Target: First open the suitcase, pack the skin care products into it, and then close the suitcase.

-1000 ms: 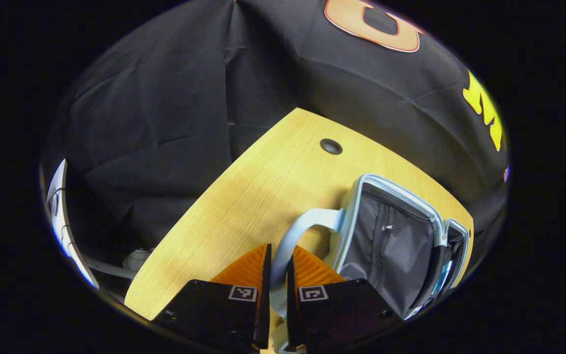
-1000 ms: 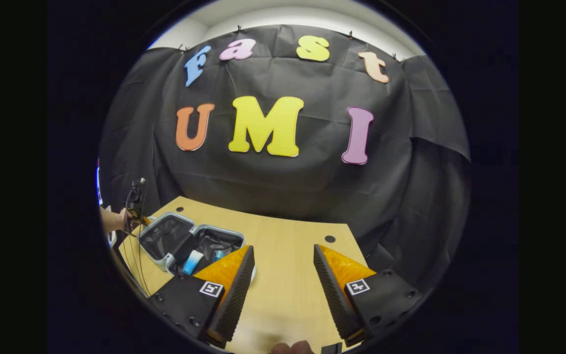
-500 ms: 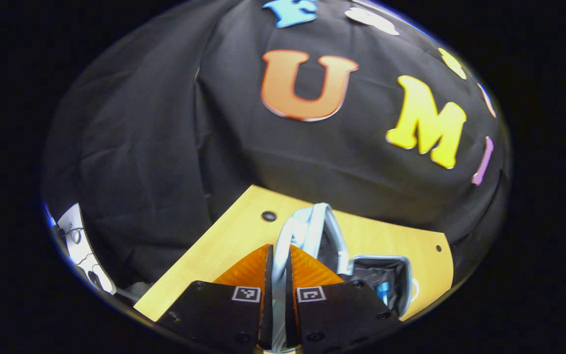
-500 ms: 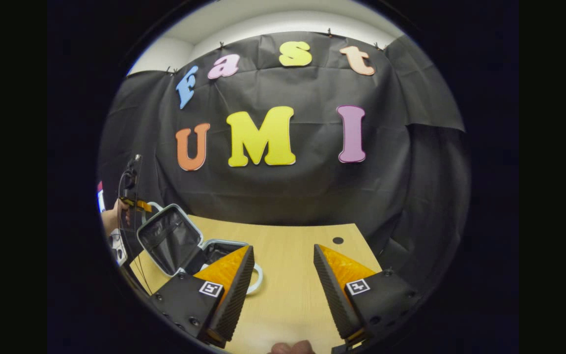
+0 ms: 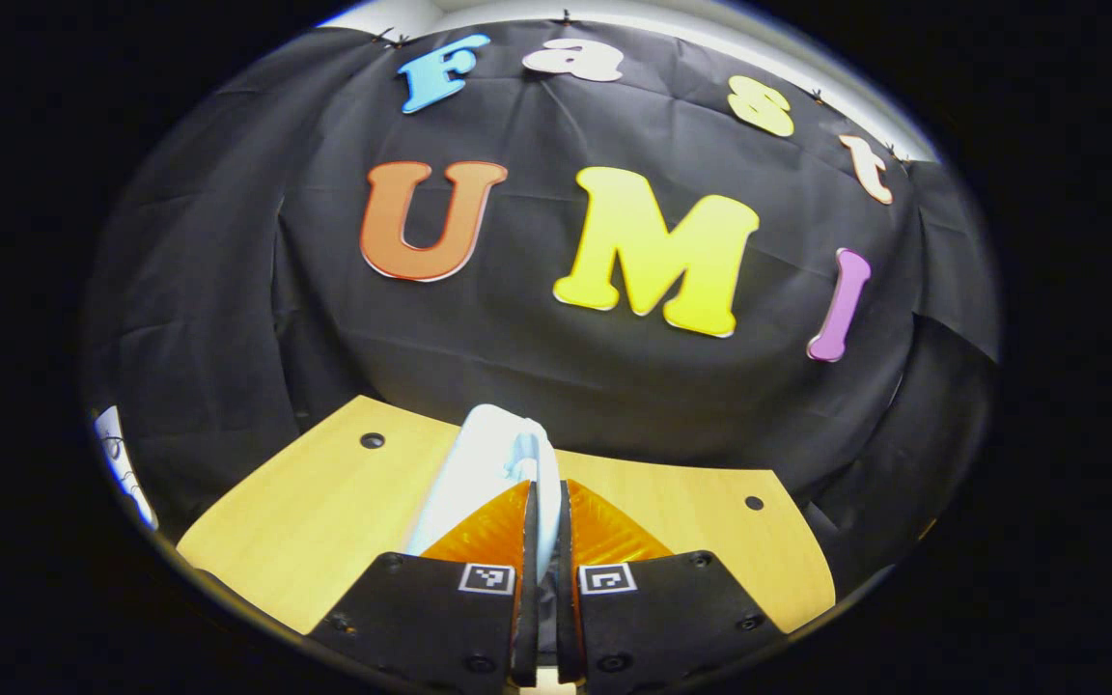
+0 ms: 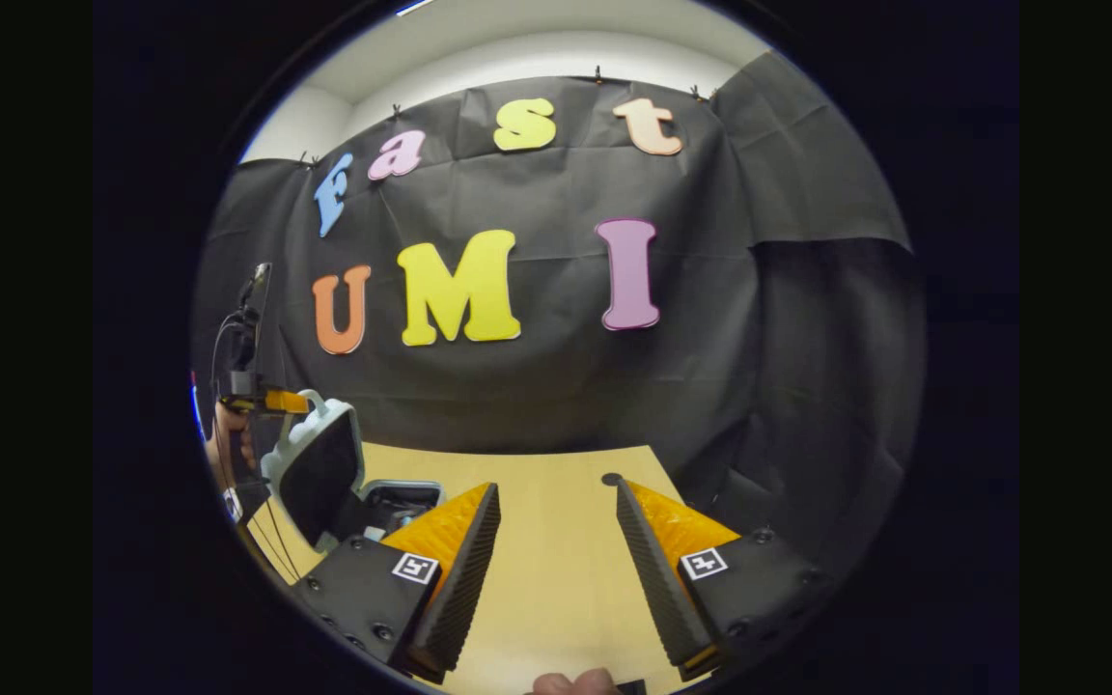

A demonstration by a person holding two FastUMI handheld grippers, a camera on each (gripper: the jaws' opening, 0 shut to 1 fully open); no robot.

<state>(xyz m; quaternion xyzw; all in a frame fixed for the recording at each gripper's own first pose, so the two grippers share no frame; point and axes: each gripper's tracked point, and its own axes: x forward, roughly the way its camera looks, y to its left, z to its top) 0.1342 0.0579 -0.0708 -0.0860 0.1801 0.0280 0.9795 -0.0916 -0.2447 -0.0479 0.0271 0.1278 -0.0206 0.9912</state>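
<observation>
Left gripper view: left gripper (image 5: 542, 541) has its fingers pressed together on the pale handle (image 5: 529, 454) of the suitcase lid (image 5: 474, 473), which rises edge-on ahead of them over the wooden table (image 5: 324, 512). Right gripper view: the lid (image 6: 318, 473) stands roughly upright at the table's left end — its dark lining faces right, above the open suitcase base (image 6: 400, 497). The left gripper (image 6: 271, 401) holds the lid's top there. Right gripper (image 6: 556, 526) hovers over bare table (image 6: 556, 541), fingers wide apart — nothing between them.
</observation>
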